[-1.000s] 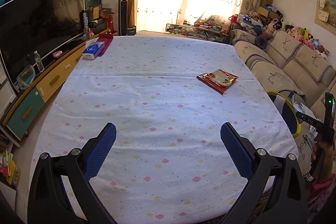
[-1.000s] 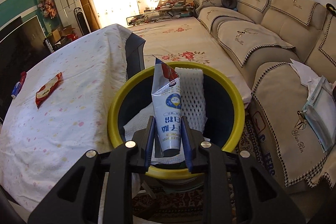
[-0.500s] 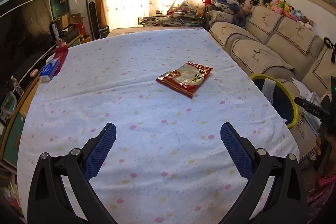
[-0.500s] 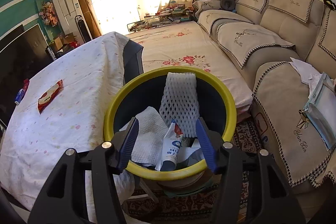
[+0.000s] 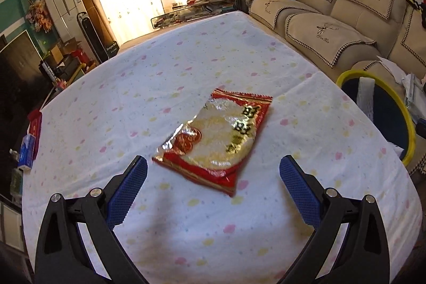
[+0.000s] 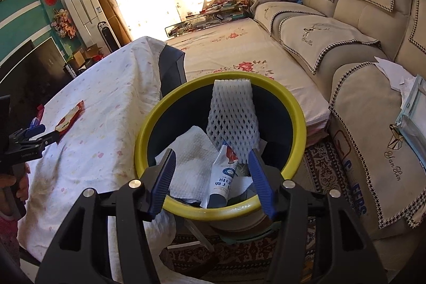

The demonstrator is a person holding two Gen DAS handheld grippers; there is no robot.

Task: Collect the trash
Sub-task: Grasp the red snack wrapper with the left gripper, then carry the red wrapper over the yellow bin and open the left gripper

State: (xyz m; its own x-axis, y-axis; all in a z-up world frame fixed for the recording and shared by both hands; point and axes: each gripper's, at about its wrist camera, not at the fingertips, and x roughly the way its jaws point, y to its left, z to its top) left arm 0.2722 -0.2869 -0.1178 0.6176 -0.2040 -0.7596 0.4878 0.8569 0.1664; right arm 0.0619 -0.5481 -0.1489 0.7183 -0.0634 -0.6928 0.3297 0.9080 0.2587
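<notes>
The big table point(image 5: 186, 230) has a white cloth with little coloured spots. At about 3 o'clock from the table, just past its edge, stands the bin point(image 6: 298, 129) with a yellow rim and dark inside.

Some of the job looks done. In the bin there is a white foam net point(image 6: 231, 113) leaning at 12 o'clock, a white paper towel point(image 6: 191, 156) at 9 o'clock, and a small white and blue tube point(image 6: 222, 177) lying near 6 o'clock. One piece of trash is left that can be seen: a red and gold snack wrapper point(image 5: 218, 140). It lies flat in the middle of the table, well apart from the bin. It has to be picked up and dropped in with the rest.

The left gripper point(image 5: 213, 188) hangs over the table with its blue fingers point(image 5: 127, 190) wide apart. They hold nothing. The wrapper lies just ahead of them, at 12 o'clock, and they do not touch it.

The right gripper point(image 6: 213, 177) hangs over the near side of the bin. Its blue fingers point(image 6: 163, 177) are about half apart and hold nothing. The tube lies below, between them, but loose in the bin.
</notes>
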